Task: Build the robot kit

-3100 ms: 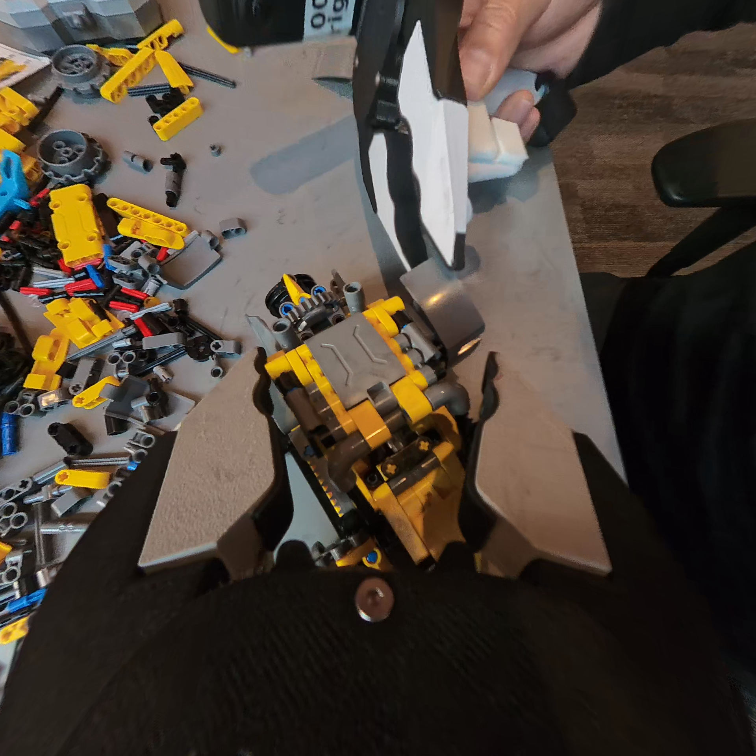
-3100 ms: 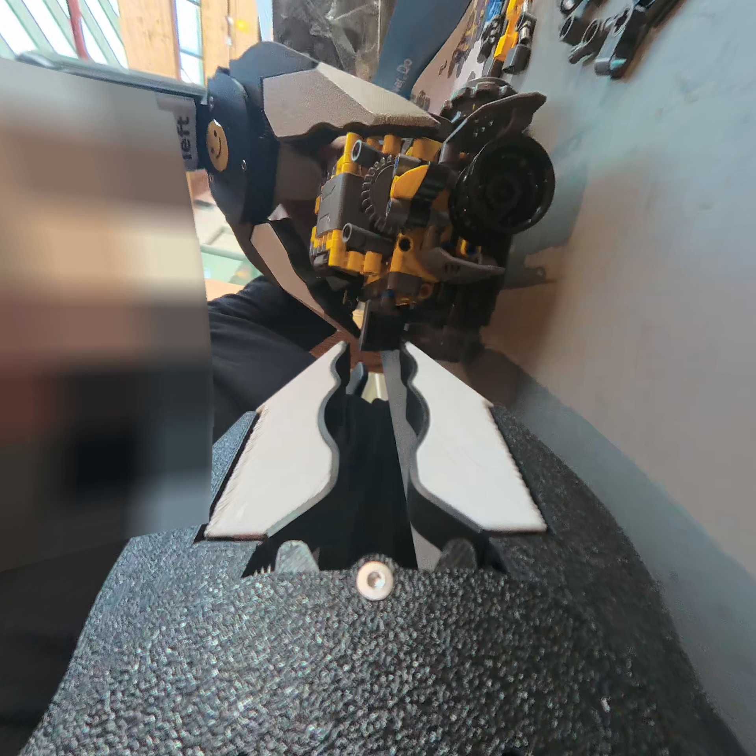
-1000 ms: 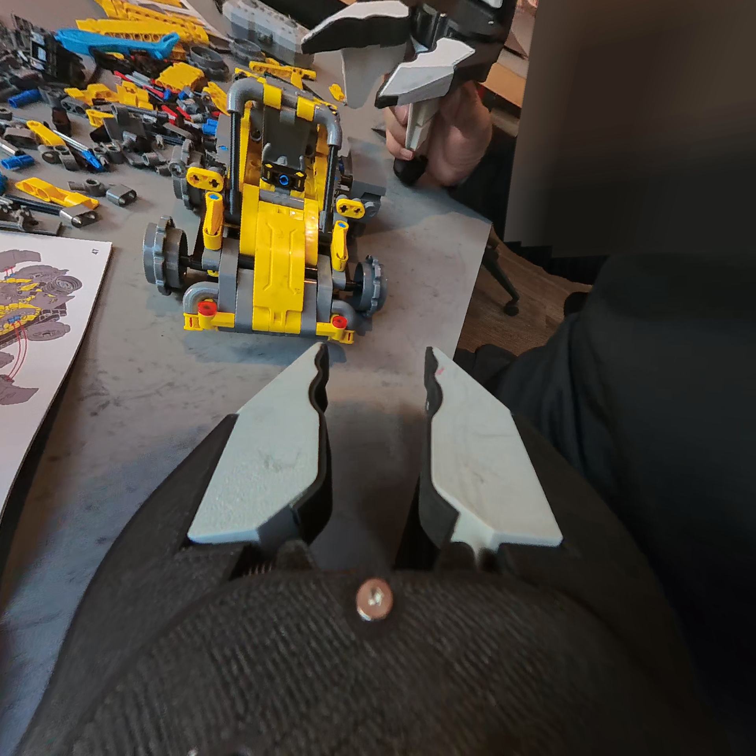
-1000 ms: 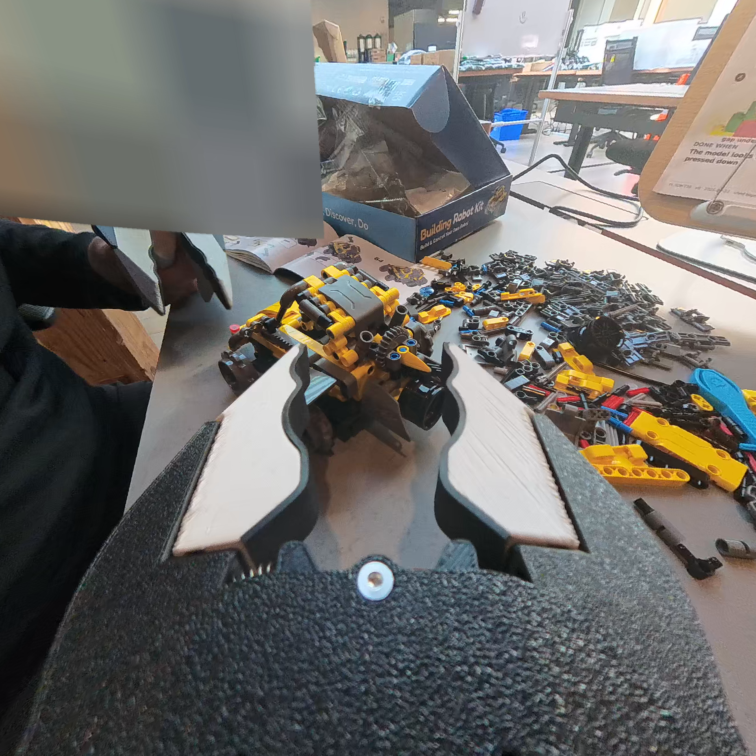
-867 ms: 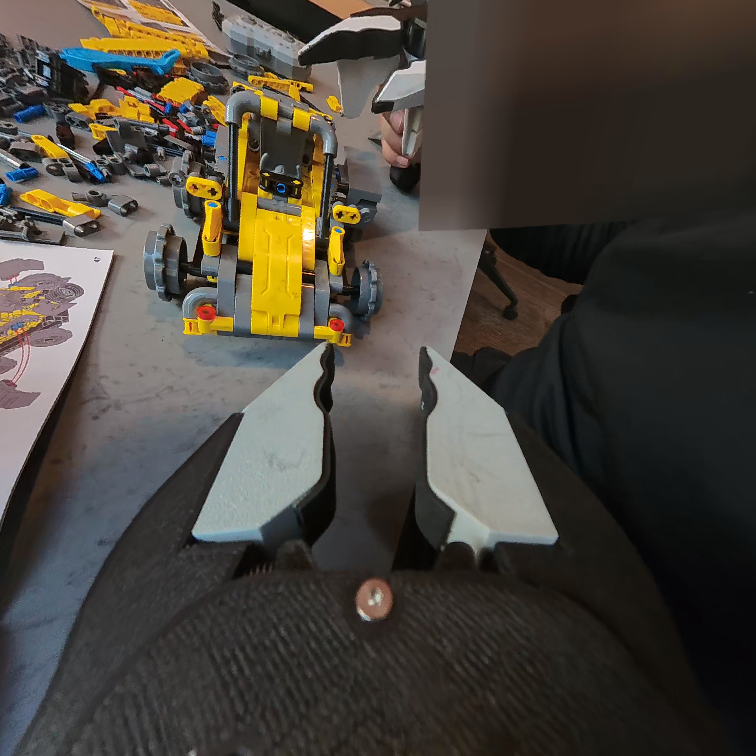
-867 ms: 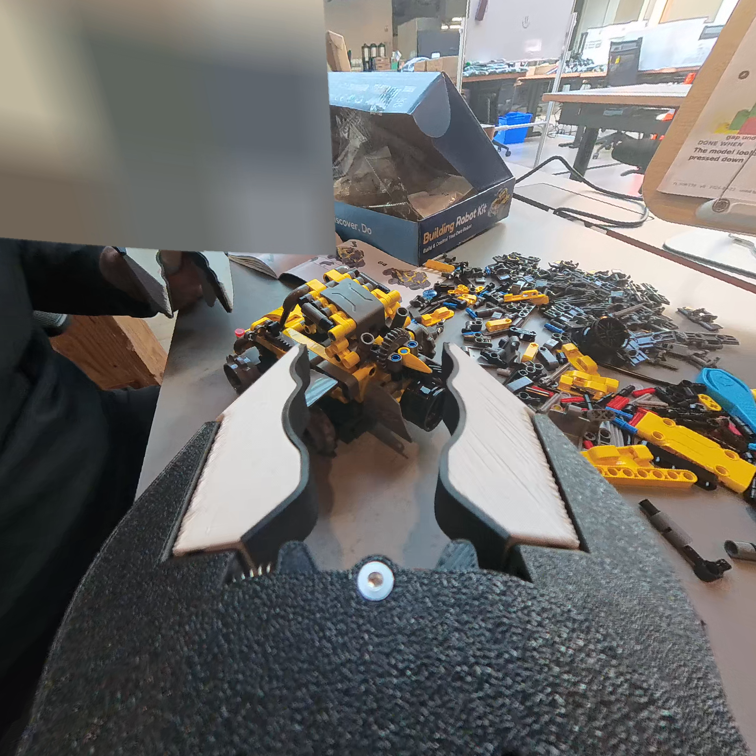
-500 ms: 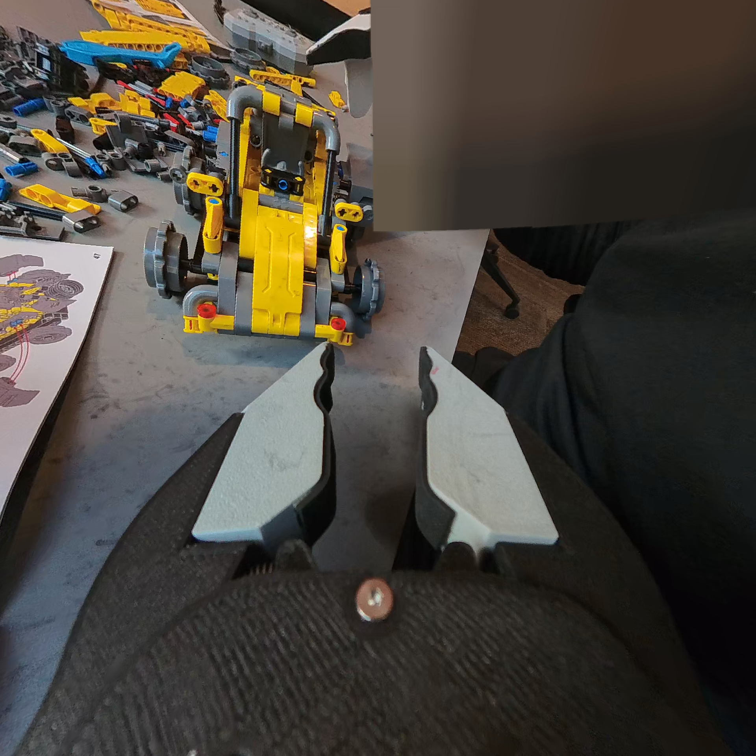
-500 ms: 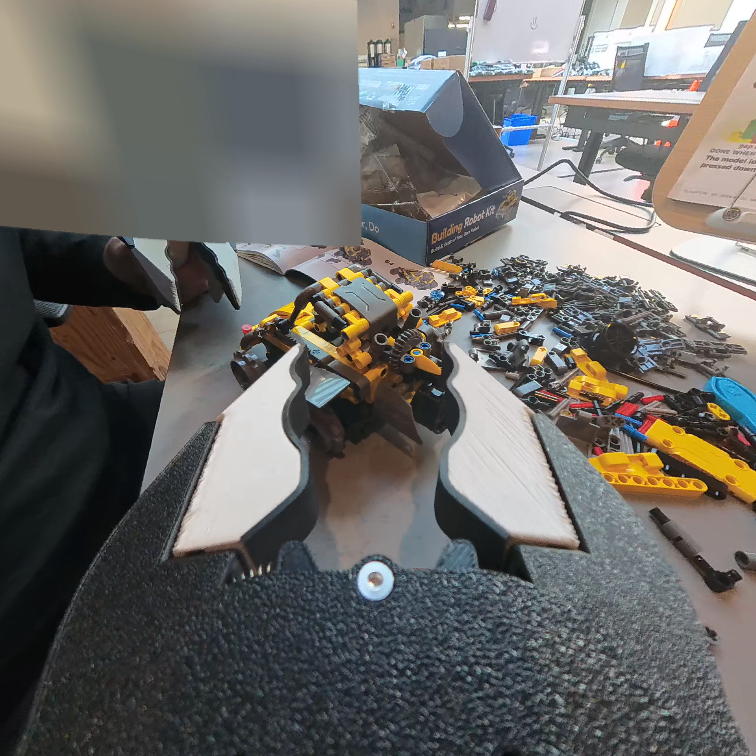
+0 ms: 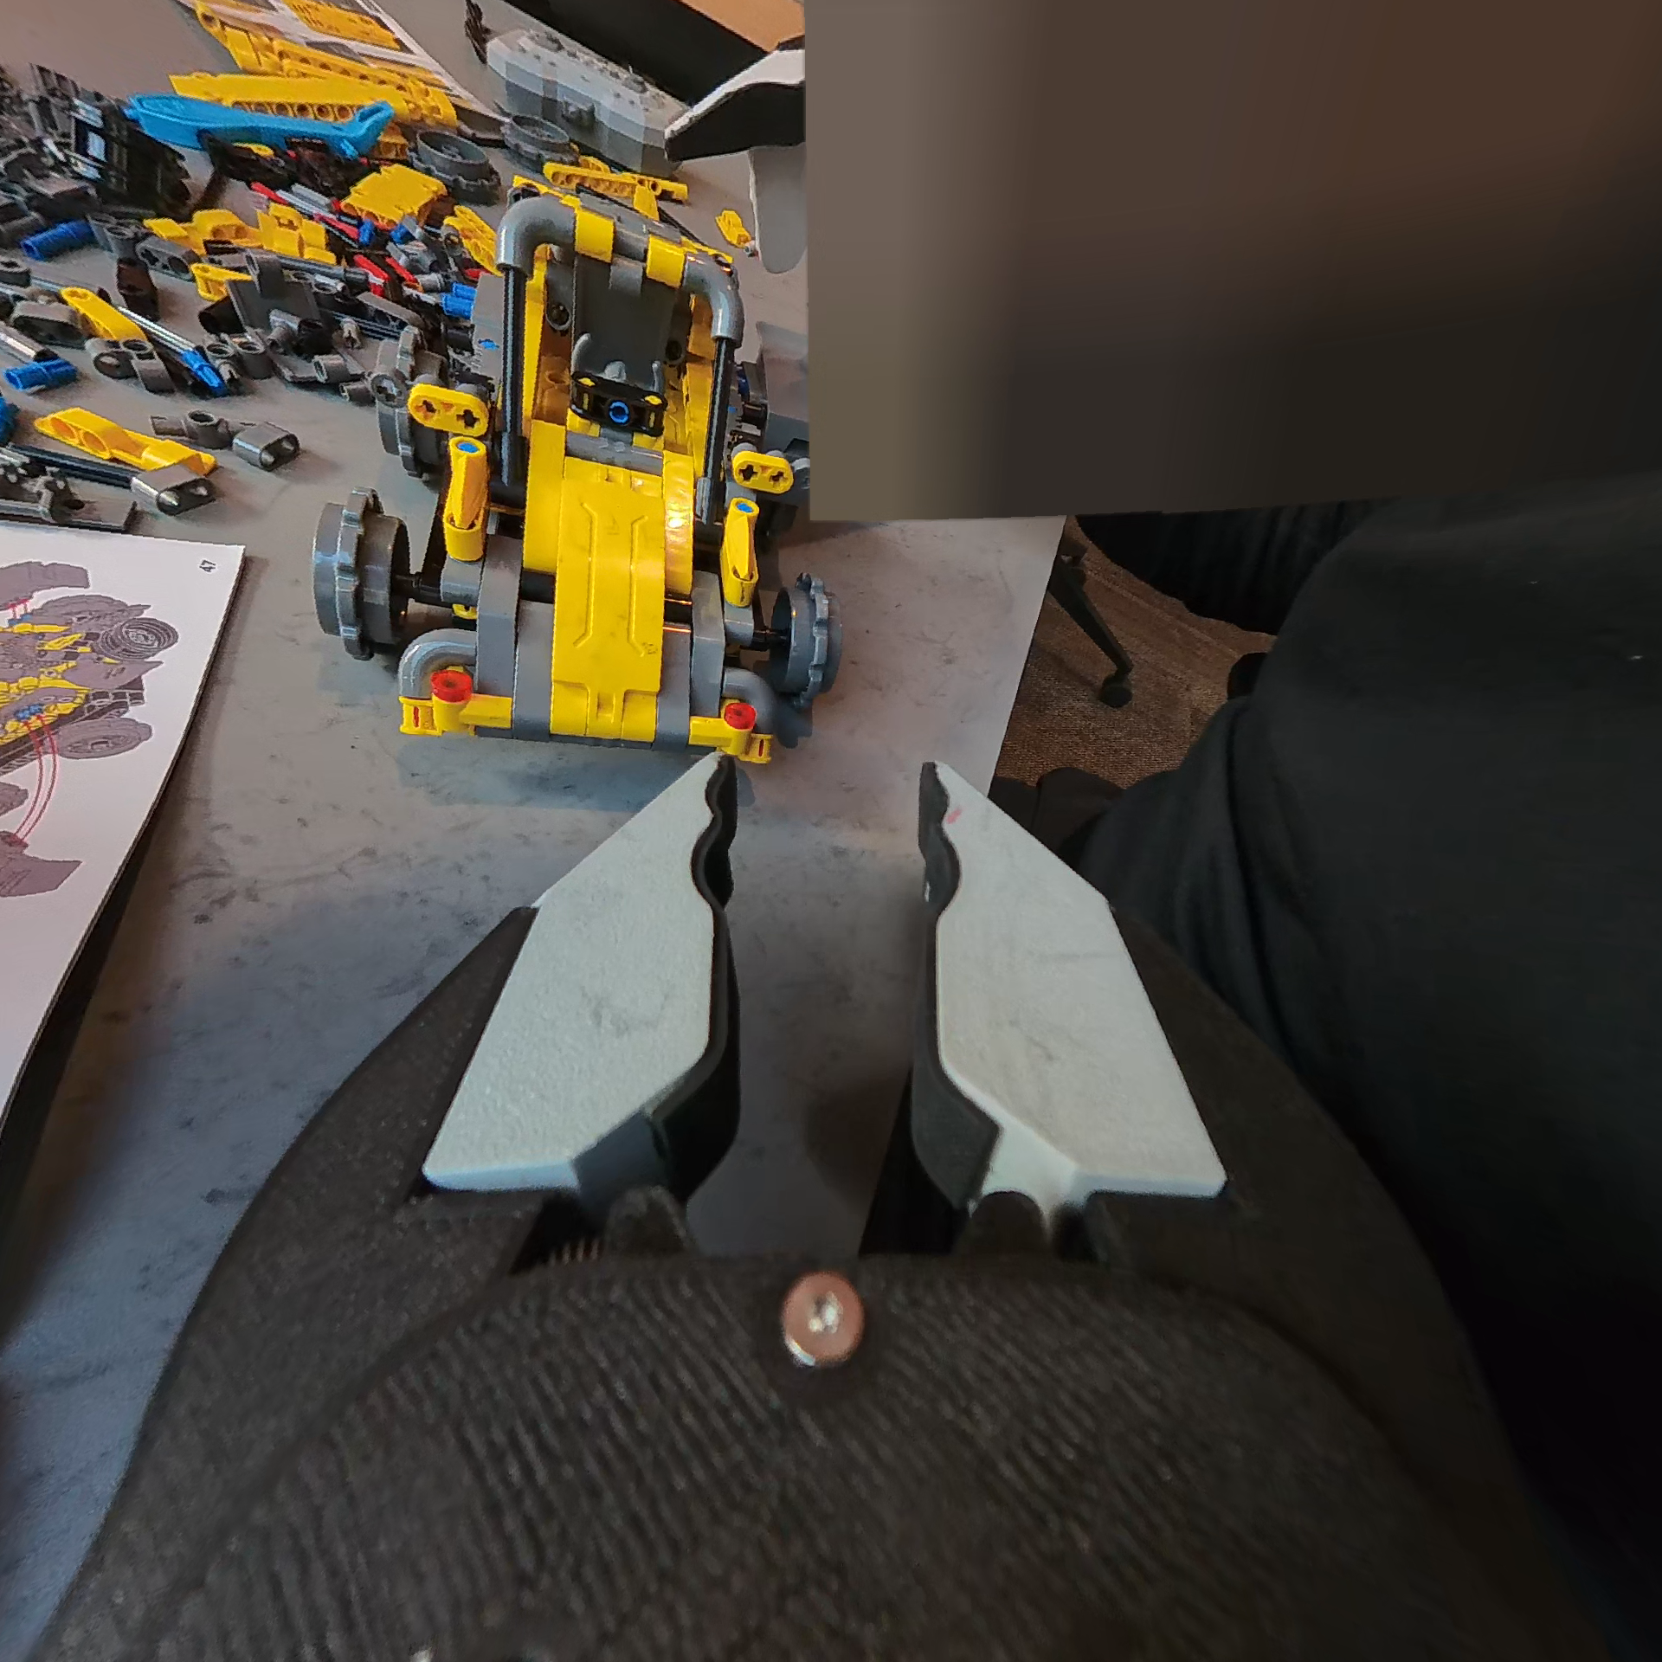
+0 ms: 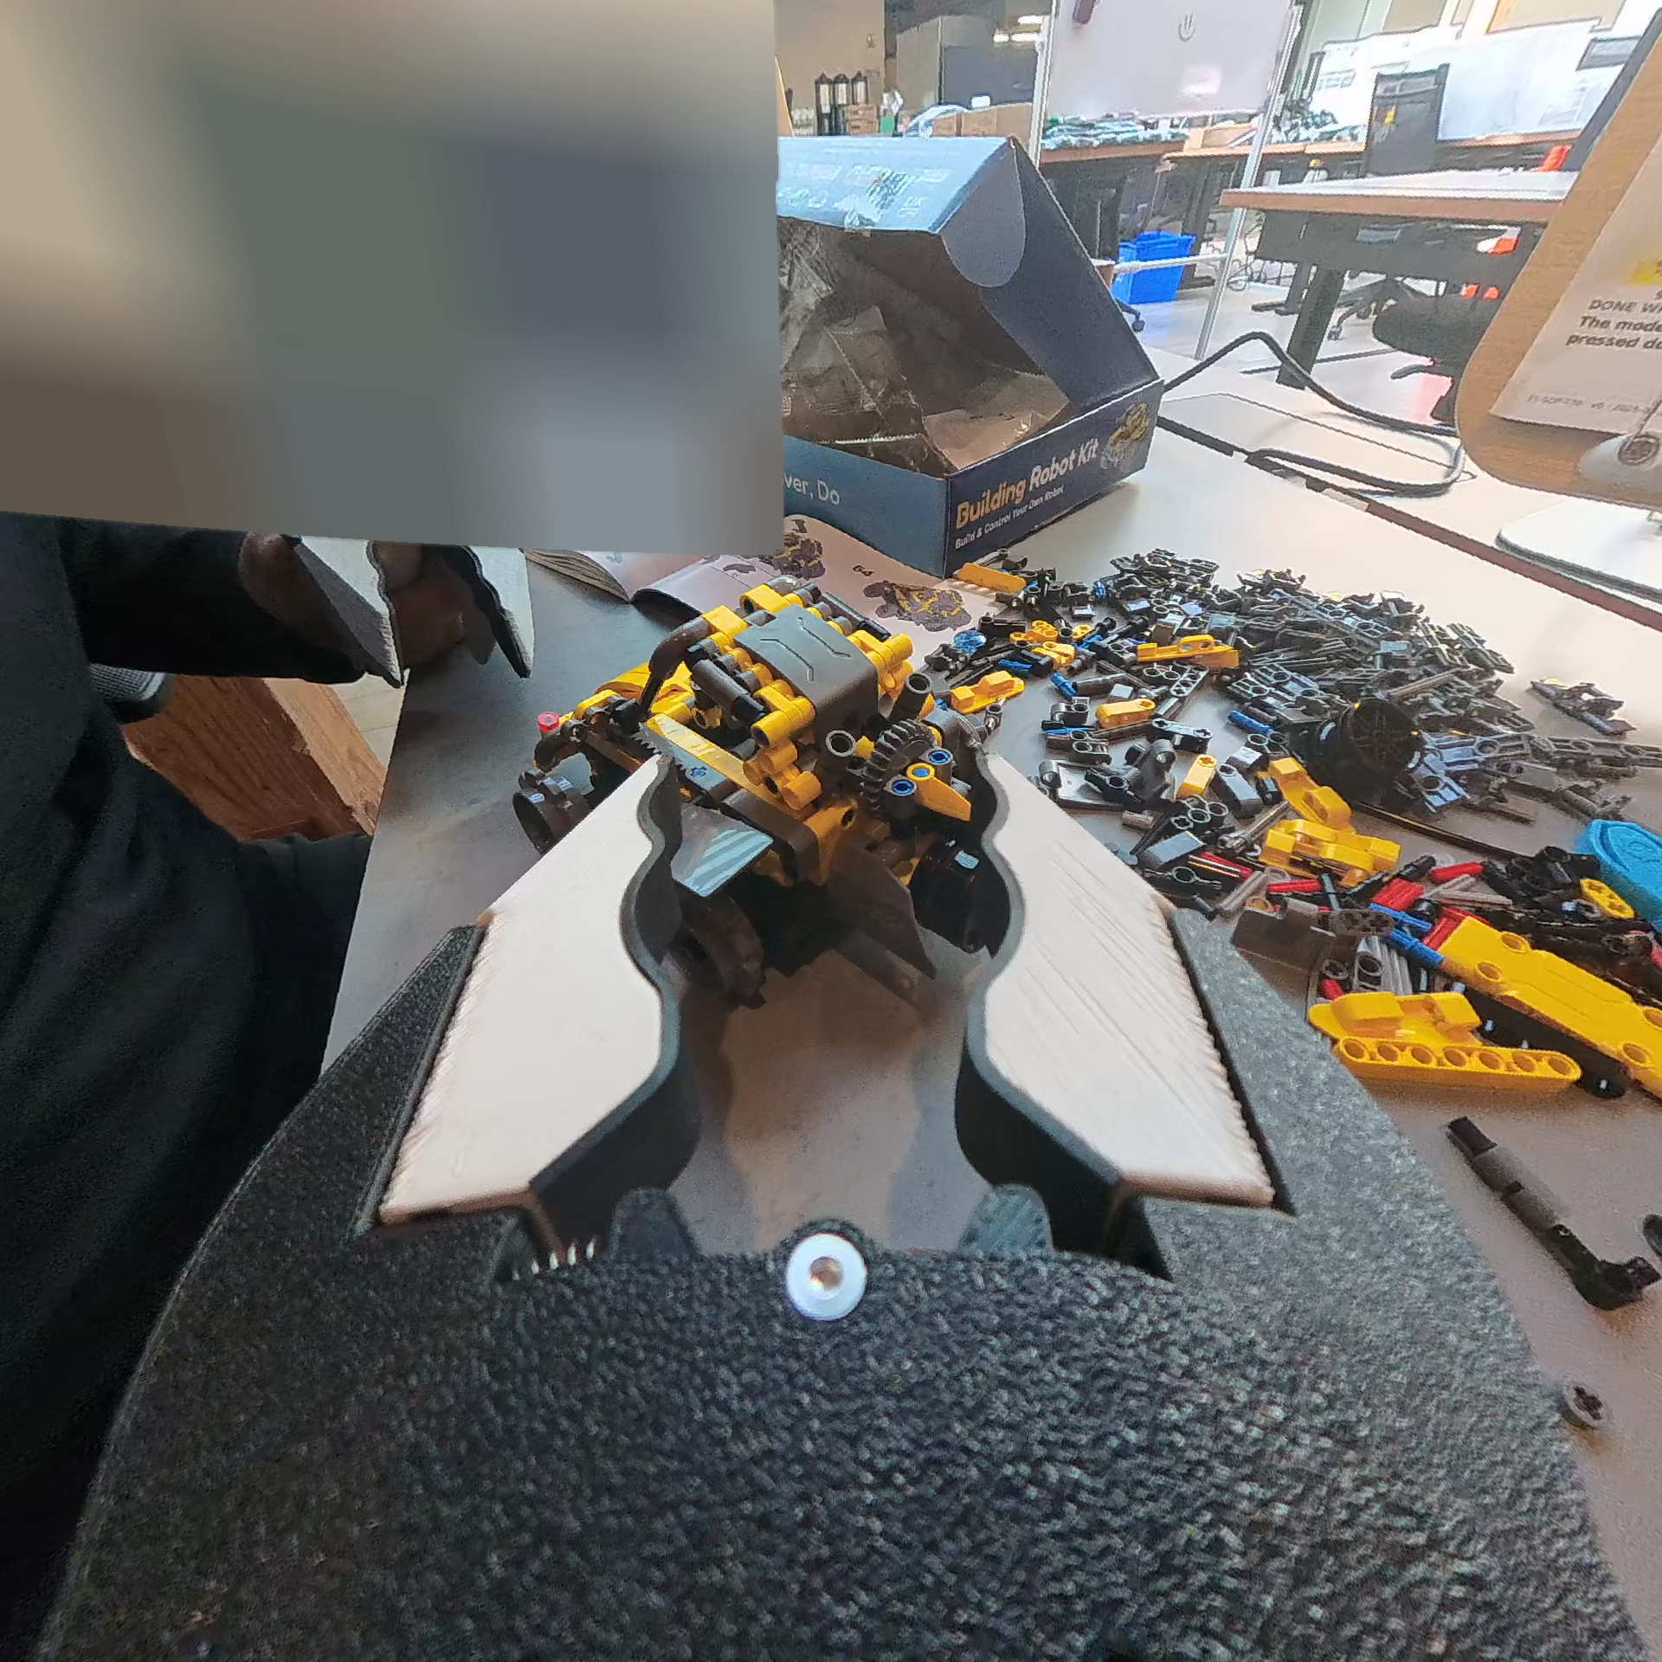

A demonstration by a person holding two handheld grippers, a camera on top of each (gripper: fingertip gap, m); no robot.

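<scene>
Right gripper: the right gripper point(image 10: 823, 782) is spread wide, and in the right wrist view its two pale fingers frame the near end of the yellow and grey brick-built vehicle point(image 10: 773, 746). Whether the fingers touch the model cannot be told; nothing is lifted or pinched.
Left gripper: the left gripper point(image 9: 823, 778) has its fingers parted by a moderate gap and holds nothing. Its tips hover just beside the vehicle's point(image 9: 585, 504) opposite end, over bare grey table point(image 9: 297, 863), without touching it.
Vehicle position: it stands on its wheels on the table, near the edge where a person in black clothing sits.
Direction from the grippers: the vehicle lies straight ahead of both, between them, one at each end.
Long axis: it runs from one gripper toward the other, roughly along each gripper's line of sight.
Nearer gripper: the right one, since the model's end sits between its fingers; the left stops short of the bumper.
Left of the vehicle, left wrist view: an open instruction booklet point(image 9: 81, 719) lies flat.
Beyond the vehicle: a wide scatter of loose building pieces point(image 10: 1331, 764) in black, yellow, grey, blue and red covers the table.
Farthest: an open dark blue cardboard box point(image 10: 980, 378) stands behind the pieces, with a workshop room beyond.
</scene>
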